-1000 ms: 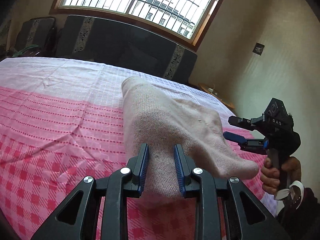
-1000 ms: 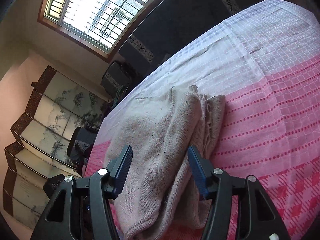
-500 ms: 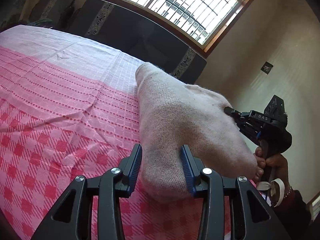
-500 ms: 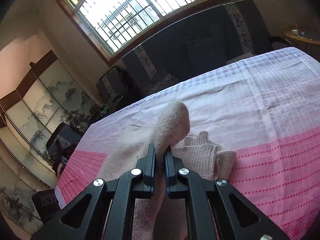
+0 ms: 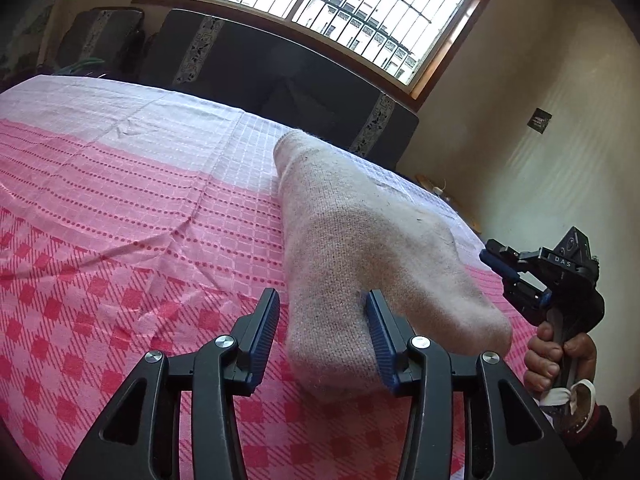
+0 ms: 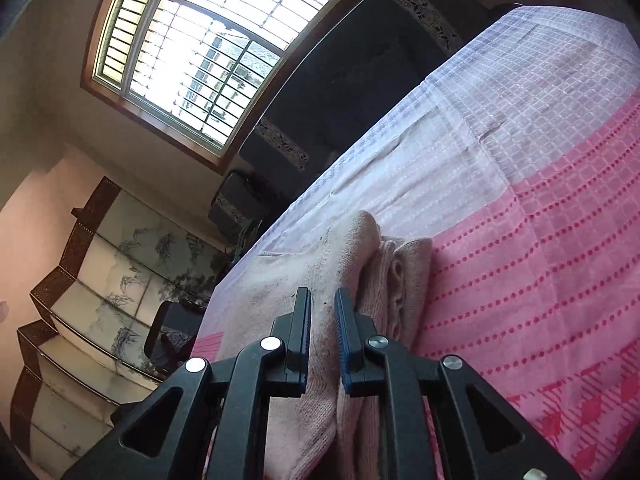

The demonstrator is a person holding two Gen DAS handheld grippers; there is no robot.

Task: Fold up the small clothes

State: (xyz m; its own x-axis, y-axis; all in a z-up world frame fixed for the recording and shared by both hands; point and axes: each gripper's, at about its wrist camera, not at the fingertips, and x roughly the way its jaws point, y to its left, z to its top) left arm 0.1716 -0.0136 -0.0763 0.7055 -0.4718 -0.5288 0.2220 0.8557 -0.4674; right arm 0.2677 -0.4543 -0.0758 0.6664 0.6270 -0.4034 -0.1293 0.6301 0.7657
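Knit: we see it lying folded on the cloth, a long bundle, so the last fold looks about done.
Left tongs: ours stand spread, straddling the knit's near end without gripping, we judge to steady it.
Right tongs: ours sit nearly pressed together around the knit's top layer; a firm pinch we cannot confirm.
Hidden: the knit's underside and inner layers; its near edge is cut off behind our right tongs.

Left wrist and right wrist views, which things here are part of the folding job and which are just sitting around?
Part of the job:
beige knit garment
left gripper
right gripper
pink checked cloth under it

Just around:
dark sofa
barred window
folding screen
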